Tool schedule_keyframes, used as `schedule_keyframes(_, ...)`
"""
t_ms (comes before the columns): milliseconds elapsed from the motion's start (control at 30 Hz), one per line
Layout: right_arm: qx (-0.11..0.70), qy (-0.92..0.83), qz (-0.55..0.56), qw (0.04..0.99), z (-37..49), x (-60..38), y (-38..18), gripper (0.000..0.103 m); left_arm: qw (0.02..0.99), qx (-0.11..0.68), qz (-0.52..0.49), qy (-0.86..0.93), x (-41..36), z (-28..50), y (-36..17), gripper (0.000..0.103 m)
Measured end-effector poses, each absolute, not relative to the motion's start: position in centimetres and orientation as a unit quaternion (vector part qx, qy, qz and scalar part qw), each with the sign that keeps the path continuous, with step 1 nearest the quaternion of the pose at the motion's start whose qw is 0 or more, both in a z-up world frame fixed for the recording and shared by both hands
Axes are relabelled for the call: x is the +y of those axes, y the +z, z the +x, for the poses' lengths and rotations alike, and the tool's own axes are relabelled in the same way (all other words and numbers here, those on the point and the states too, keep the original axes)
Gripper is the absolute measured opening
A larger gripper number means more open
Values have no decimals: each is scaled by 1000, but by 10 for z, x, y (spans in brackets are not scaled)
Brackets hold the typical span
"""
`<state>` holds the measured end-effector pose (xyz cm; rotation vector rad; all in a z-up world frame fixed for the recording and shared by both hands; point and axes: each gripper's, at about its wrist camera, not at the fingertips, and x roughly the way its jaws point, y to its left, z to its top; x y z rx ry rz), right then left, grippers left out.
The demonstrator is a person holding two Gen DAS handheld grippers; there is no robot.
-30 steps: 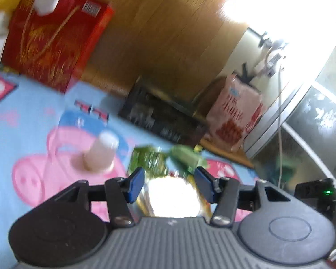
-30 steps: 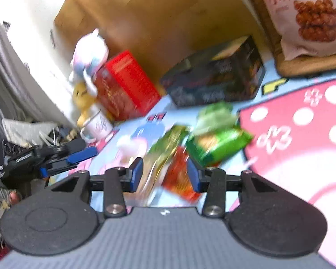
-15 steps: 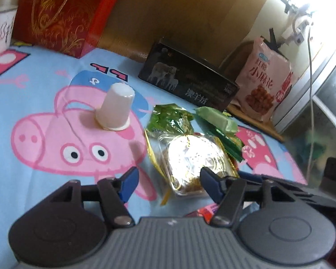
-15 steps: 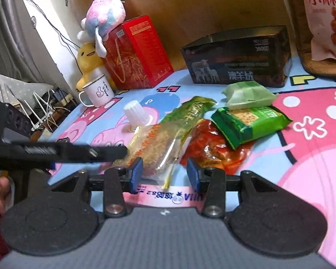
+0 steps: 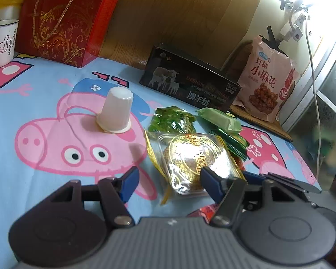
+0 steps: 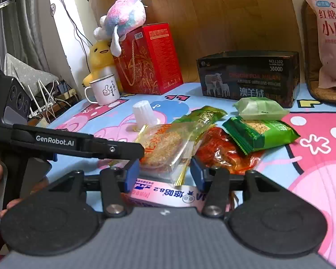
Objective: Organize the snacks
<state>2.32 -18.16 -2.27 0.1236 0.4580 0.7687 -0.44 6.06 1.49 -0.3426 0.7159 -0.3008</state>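
A heap of snack packets lies on a cartoon-pig cloth point(image 5: 33, 103). Nearest is a clear, gold-edged pastry packet point(image 5: 190, 157) point(image 6: 165, 148). My left gripper point(image 5: 170, 182) stands open just short of it, the right pad overlapping its near edge. My right gripper point(image 6: 164, 174) has its jaws opening; its pads flank the packet's near end without pressing on it. Behind lie a green packet point(image 6: 203, 116), a pale green packet point(image 6: 259, 108), a dark green cracker packet point(image 6: 259, 132) and a red packet point(image 6: 221, 150). A pink packet point(image 6: 168, 196) lies under the right gripper. An upturned white cup point(image 5: 115, 112) stands to the left.
A black box point(image 5: 190, 87) and a red gift box point(image 5: 62, 18) stand at the back against a wooden wall. A large pink snack bag point(image 5: 266, 80) leans at the right. A white mug point(image 6: 103, 88) and plush toys point(image 6: 123, 20) sit at the back left.
Both views have dropped from the wall to the snack heap and steadied. Both pairs of jaws stand wider. The left gripper has come into the right wrist view from the left.
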Motion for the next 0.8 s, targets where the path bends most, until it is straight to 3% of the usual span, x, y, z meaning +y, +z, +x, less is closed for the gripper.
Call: schedule_keyframes(800,217,357,31,908,19,-172,-23,57,923,320,-152,-151,57,-11,11,65)
